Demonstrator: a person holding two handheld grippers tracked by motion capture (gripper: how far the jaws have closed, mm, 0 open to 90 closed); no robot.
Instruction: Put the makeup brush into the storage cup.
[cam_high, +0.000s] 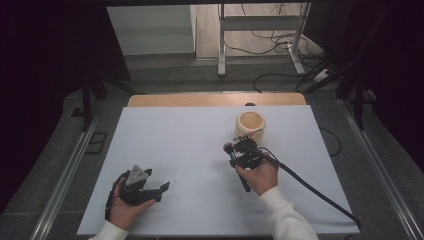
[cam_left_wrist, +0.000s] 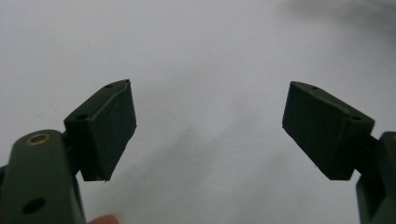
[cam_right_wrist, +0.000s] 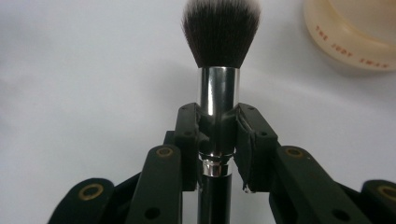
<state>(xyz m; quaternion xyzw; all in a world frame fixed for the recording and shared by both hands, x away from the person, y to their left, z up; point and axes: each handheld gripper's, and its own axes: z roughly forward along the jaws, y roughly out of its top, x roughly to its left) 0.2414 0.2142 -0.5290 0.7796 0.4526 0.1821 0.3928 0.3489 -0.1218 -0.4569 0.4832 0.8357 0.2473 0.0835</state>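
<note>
While the white counter (cam_high: 190, 150) carries very little, what it does carry sits close to the right tool (cam_high: 239, 148), which is clamped on the silver ferrule of a makeup brush (cam_right_wrist: 219, 56), its dark handle running back between the jaws and its bristles pointing ahead of them. Just ahead and to one side of that tool stands a pale round cup (cam_high: 250, 125), and in the high view another slim brush-like item (cam_high: 248, 134) seems to lean at its rim (too small to be sure). The left tool (cam_high: 150, 186) rests low on the counter, well away from the right tool, its jaws standing wide with nothing between them. The likely trouble from here, as I judge it: the grip is on smooth round metal, so the brush could twist or slip if its head catches the cup's rim; and a nudge from the tool body could tip or shove the light cup, since nothing steadies it and the left tool is too far off to help. Count: one counter, one cup, two tools, one brush held, perhaps a second at the cup.
</note>
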